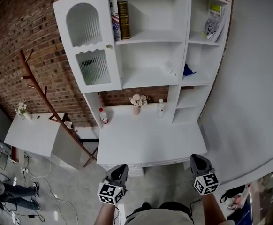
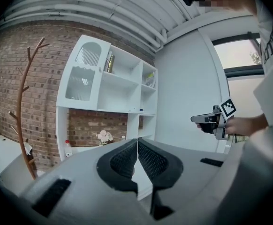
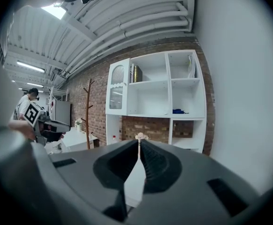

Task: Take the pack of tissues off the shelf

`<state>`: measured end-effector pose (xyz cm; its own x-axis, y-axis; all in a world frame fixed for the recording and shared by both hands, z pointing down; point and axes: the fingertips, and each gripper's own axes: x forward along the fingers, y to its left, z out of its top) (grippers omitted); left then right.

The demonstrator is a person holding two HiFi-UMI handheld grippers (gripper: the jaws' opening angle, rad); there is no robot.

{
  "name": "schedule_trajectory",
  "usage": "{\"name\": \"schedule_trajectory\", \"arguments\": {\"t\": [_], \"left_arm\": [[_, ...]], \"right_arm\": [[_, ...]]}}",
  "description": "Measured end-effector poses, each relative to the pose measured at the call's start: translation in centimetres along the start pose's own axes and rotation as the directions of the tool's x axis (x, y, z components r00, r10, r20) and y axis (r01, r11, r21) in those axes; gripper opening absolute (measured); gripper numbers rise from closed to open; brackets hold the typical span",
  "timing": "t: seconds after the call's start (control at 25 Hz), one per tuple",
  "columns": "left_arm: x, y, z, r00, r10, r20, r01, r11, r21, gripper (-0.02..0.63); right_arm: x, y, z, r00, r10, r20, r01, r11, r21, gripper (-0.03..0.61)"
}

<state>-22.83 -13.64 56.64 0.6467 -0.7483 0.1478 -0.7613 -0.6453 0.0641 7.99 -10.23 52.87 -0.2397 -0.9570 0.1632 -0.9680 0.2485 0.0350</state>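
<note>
Head view: the blue tissue pack (image 1: 189, 71) lies far off in the shelf's (image 1: 146, 40) right middle compartment. Left gripper view: my left tool (image 2: 137, 146) is pressed together, empty. Right gripper view: my right tool (image 3: 139, 146) likewise; the tissue pack, likely soft and light, wants a gentle pinch across its middle.

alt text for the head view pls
A left gripper and right gripper are held low, short of a white desk topped by a shelf unit against a brick wall. Books stand on the top shelf, a blue object lies in a right-hand compartment.
</note>
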Motion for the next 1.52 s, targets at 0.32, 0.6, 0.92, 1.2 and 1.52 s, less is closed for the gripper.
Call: {"name": "schedule_trajectory", "arguments": {"t": [0.32,0.6,0.92,1.2,1.52], "left_arm": [[2.2,0.9,0.0,1.0,-0.004,-0.009,0.003,1.0,-0.021,0.026],[5.6,1.1,0.6,1.0,0.024,0.0,-0.024,1.0,-0.014,0.026],[11.5,1.5,2.8,0.997,0.069,0.014,-0.069,0.998,-0.001,0.026],[17.3,0.9,5.3,0.997,0.081,0.008,-0.081,0.995,0.063,0.026],[23.0,-0.2,8.8,0.995,0.099,0.022,-0.101,0.986,0.13,0.028]], "right_arm": [[1.8,-1.3,0.5,1.0,-0.006,-0.011,0.006,1.0,-0.012,0.032],[5.1,-4.0,0.5,1.0,0.024,0.0,-0.024,1.0,-0.004,0.032],[10.3,-9.1,2.0,0.997,0.074,0.019,-0.074,0.997,-0.009,0.032],[14.5,-12.4,2.9,0.989,0.148,0.02,-0.147,0.989,-0.025,0.032],[18.2,-16.2,3.0,0.977,0.212,-0.001,-0.211,0.976,-0.052,0.032]]}}
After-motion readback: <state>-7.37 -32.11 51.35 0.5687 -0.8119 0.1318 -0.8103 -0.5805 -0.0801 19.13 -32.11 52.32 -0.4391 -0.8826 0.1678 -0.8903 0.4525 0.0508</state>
